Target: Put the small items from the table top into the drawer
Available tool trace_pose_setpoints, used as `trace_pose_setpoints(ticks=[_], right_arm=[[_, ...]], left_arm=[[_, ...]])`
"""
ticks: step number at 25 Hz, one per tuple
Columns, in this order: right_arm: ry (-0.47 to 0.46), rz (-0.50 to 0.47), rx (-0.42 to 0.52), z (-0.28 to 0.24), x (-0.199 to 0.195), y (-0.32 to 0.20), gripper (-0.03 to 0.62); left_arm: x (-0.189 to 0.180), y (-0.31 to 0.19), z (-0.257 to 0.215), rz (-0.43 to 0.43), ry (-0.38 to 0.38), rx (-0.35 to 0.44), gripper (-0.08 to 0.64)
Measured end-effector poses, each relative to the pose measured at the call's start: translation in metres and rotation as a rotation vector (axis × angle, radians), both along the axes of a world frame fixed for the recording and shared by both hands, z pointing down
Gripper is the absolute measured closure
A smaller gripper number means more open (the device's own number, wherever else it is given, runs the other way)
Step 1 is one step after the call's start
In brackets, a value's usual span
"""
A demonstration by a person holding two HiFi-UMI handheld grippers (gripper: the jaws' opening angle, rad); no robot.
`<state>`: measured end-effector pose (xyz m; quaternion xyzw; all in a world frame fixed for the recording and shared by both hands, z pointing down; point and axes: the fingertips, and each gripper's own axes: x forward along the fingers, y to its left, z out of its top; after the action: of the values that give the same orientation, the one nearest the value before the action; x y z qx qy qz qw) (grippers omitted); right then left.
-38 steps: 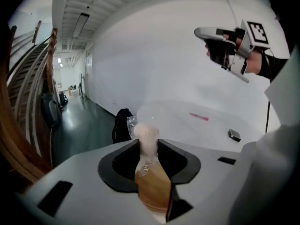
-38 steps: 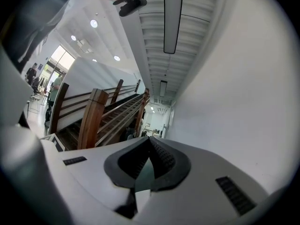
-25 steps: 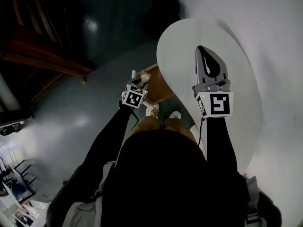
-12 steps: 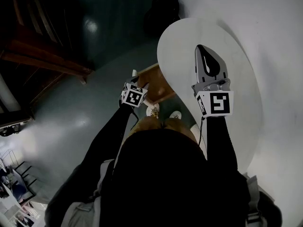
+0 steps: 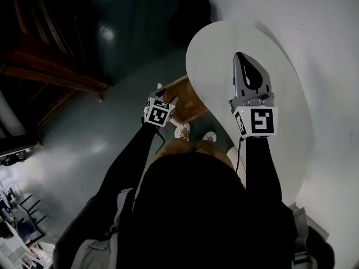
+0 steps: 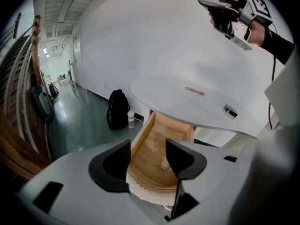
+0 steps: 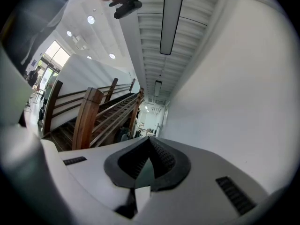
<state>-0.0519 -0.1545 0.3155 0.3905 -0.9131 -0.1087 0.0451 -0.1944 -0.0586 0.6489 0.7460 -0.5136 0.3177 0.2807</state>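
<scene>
Black sleeves [image 5: 132, 160] are worn to the wrists. The left gripper [image 6: 147, 161] and right gripper [image 5: 240, 58] are cased in pale grey plastic and fitted with black pads [image 6: 110, 165]. Each is topped by a white cube [image 5: 256, 122] printed with black square markers. A thin black cable [image 5: 238, 154] is seen at the right wrist.

pale item [image 6: 164, 163] in drawer [image 6: 143, 149] blurred, dark thing [image 6: 230, 110] and pink strip [image 6: 194, 91] on table top [image 6: 164, 90] too small to identify

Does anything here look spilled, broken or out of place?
Nothing stands out. The wooden drawer stands open under the white table; a pink stick and a small dark item lie on top, nothing spilled.
</scene>
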Motion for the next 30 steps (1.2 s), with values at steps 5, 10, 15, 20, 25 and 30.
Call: trace_pose_setpoints(ticks=[5,10,15,20,25,30], right_arm=[[-0.016,0.039,0.002,-0.002,0.009,-0.005,0.566],[-0.033,0.079,0.010,-0.006,0.018,-0.011,0.566],[-0.051,0.124,0.030,-0.015,0.031,-0.015,0.566],[-0.075,0.159,0.053,-0.027,0.041,-0.017,0.566],[-0.080,0.189,0.073,-0.035,0.050,-0.017,0.566],[-0.077,0.217,0.077,-0.035,0.064,-0.015,0.566]], left_arm=[[0.007,-0.029,-0.050,0.004,0.037,0.141,0.313],[0.021,-0.062,-0.129,0.057,0.049,0.349,0.314],[0.039,-0.083,-0.206,0.121,0.060,0.519,0.314],[0.052,-0.091,-0.280,0.165,0.087,0.684,0.314],[0.061,-0.093,-0.324,0.200,0.104,0.788,0.314],[0.077,-0.095,-0.328,0.229,0.126,0.792,0.314]])
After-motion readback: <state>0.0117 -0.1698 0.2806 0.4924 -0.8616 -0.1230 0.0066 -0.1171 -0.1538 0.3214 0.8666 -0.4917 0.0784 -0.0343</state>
